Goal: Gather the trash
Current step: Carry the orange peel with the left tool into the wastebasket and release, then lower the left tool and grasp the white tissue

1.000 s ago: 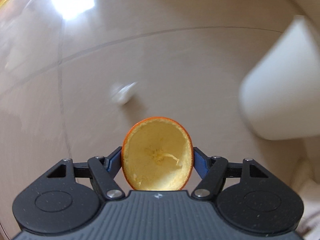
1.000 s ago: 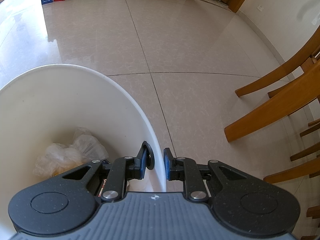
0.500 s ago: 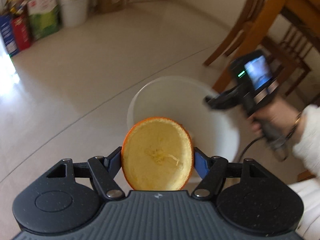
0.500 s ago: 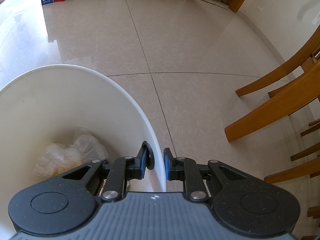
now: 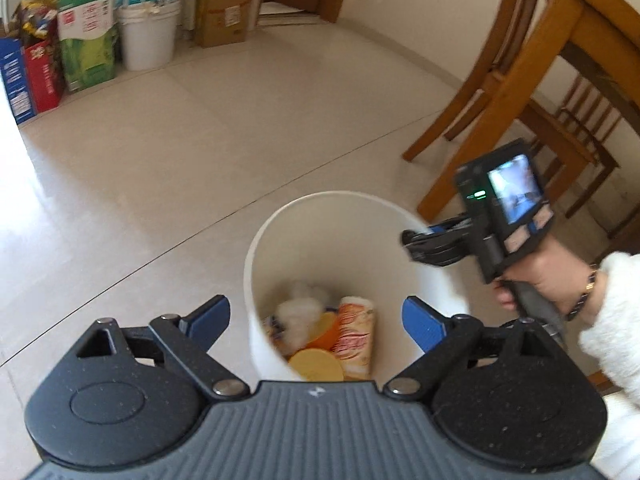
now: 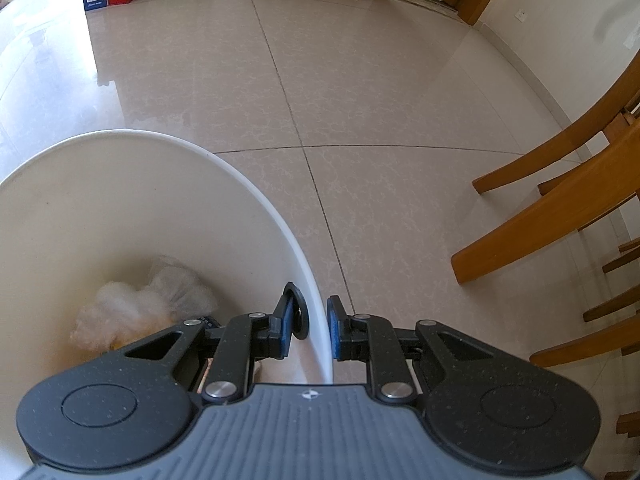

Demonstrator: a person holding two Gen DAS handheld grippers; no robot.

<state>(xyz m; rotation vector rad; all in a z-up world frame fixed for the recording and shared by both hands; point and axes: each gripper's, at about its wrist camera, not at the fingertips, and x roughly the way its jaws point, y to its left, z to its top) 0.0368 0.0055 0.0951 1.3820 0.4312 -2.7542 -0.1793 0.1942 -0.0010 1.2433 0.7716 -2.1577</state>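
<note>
A white trash bin (image 5: 340, 248) stands on the tiled floor. My left gripper (image 5: 316, 314) hovers over its mouth; its jaws are opening wide and nothing is between them. An orange peel half (image 5: 316, 364) lies inside the bin, pale side up, next to a printed wrapper (image 5: 356, 336) and crumpled clear plastic (image 5: 300, 308). My right gripper (image 6: 314, 320) is shut on the bin's rim (image 6: 240, 176), one finger inside the wall and one outside. In the left wrist view the right gripper (image 5: 424, 240) pinches the rim's right side, held by a hand (image 5: 552, 280) in a white sleeve.
Wooden chairs (image 5: 500, 80) and a table stand to the right of the bin, their legs (image 6: 560, 200) close by. Cardboard boxes (image 5: 84, 36) and a white bucket (image 5: 148, 36) line the far wall. Open tiled floor stretches ahead and to the left.
My left gripper rose from the floor to above the bin with the orange peel half, then opened and the peel fell into the bin. The right gripper kept still on the rim.
</note>
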